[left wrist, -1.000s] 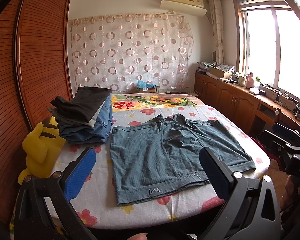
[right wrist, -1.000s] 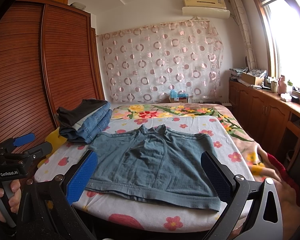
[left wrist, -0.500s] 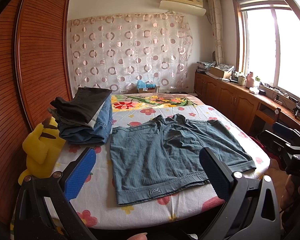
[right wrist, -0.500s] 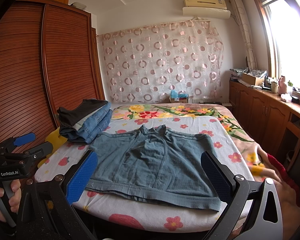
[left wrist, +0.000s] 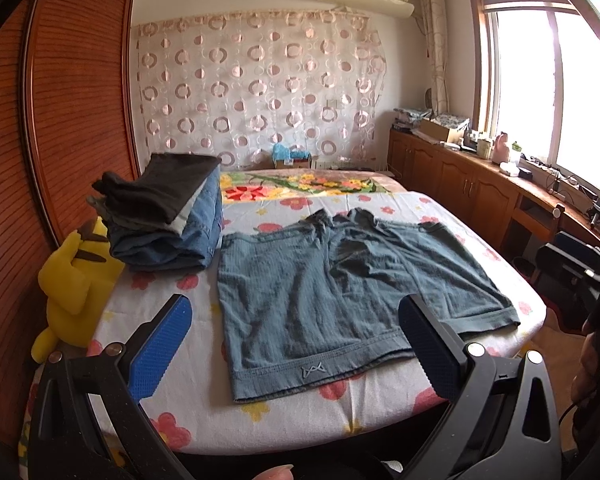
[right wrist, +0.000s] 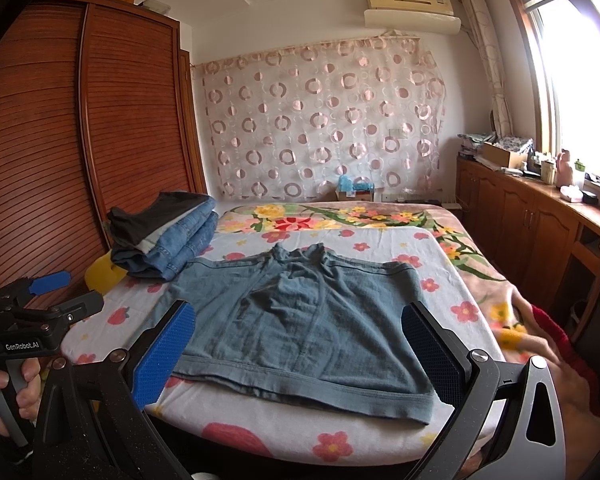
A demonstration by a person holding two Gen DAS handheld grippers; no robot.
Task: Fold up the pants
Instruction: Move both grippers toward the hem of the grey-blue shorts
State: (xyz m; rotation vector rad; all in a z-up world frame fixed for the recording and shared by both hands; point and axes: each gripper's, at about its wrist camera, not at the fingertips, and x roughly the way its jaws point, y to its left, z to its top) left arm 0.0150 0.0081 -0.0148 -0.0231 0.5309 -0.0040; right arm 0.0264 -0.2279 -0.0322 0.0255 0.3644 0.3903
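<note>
Floral bed [left wrist: 400,208], pants [left wrist: 340,292] flat beyond both open tongs [left wrist: 296,344], untouched

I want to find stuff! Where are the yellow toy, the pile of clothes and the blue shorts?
yellow toy [left wrist: 74,280], left wrist view, its body.
pile of clothes [left wrist: 168,216], left wrist view, its top.
blue shorts [right wrist: 300,320], right wrist view, its middle.

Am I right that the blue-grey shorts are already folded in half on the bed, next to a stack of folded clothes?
Not quite. The shorts lie spread flat and unfolded on the bed, both legs side by side, as the left wrist view shows. The stack of folded clothes does sit beside them.
</note>
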